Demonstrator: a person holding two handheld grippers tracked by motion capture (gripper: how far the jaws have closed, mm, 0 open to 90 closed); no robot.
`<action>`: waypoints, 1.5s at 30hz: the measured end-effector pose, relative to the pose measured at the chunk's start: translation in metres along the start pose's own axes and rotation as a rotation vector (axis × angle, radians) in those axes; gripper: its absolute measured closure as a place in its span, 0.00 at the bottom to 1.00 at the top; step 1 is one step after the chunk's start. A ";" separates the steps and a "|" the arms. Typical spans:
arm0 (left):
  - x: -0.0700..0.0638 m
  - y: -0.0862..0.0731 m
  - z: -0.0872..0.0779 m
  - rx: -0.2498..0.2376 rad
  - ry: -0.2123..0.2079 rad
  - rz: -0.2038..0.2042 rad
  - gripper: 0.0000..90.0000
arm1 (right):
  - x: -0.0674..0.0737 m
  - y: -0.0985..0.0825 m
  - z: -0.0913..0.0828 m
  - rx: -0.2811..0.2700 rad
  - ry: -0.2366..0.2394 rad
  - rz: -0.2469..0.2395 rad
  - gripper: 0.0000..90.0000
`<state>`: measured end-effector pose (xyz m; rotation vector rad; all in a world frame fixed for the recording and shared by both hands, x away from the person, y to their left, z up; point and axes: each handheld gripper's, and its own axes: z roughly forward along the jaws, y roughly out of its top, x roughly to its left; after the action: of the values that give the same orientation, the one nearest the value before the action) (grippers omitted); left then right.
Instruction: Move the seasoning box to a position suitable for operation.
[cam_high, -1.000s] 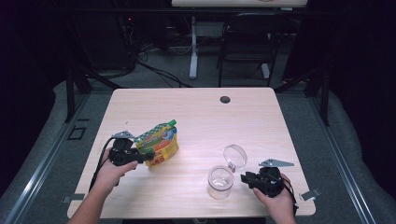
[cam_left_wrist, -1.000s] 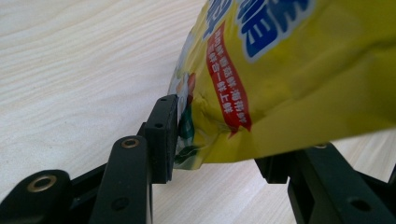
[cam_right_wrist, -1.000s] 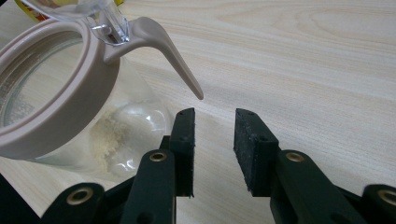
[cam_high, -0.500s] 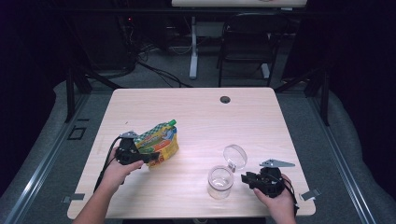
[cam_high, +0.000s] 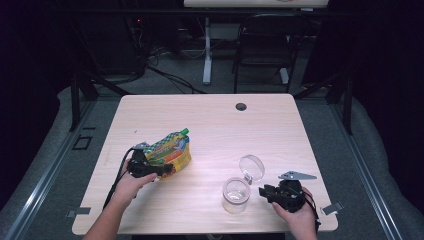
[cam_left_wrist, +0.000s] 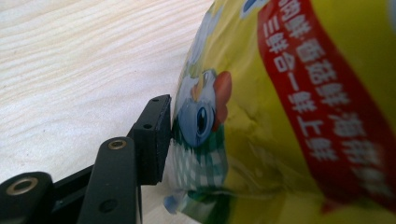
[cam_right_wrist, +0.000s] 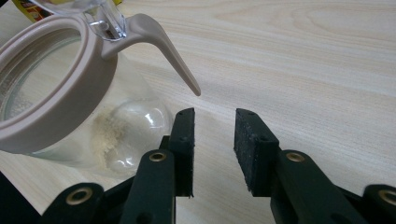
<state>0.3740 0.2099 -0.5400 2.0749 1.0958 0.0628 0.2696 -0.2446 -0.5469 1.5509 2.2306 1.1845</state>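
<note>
A yellow and green spouted food pouch rests on the wooden table at the left. My left gripper reaches onto its near end from the left. Its jaws have just been opening and stand open with the pouch between them; one pad barely touches its side and the other is hidden behind it. A clear glass jar with its hinged lid swung open stands at the right. My right gripper stands open just right of it. Nothing is between the jaws of the right gripper, beside the jar.
A little pale powder lies at the jar's bottom, and its beige lever juts toward my right jaws. A dark cable hole sits at the table's far edge. A chair and desk legs stand beyond the table.
My left hand has sunk a little with the pouch and shifted slightly toward it. The right hand and the jar have not moved.
</note>
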 end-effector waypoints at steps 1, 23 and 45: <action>0.000 0.000 0.001 -0.003 -0.003 -0.003 0.54 | 0.000 0.000 0.000 0.000 0.002 0.002 0.77; -0.010 -0.003 0.008 -0.014 0.059 0.072 0.68 | -0.001 -0.004 -0.002 -0.003 -0.004 0.011 0.77; -0.034 -0.024 -0.002 -0.005 0.030 0.142 0.72 | -0.002 -0.005 -0.002 0.005 -0.003 0.013 0.77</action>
<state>0.3356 0.1946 -0.5444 2.1515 0.9632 0.1662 0.2661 -0.2482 -0.5493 1.5696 2.2264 1.1803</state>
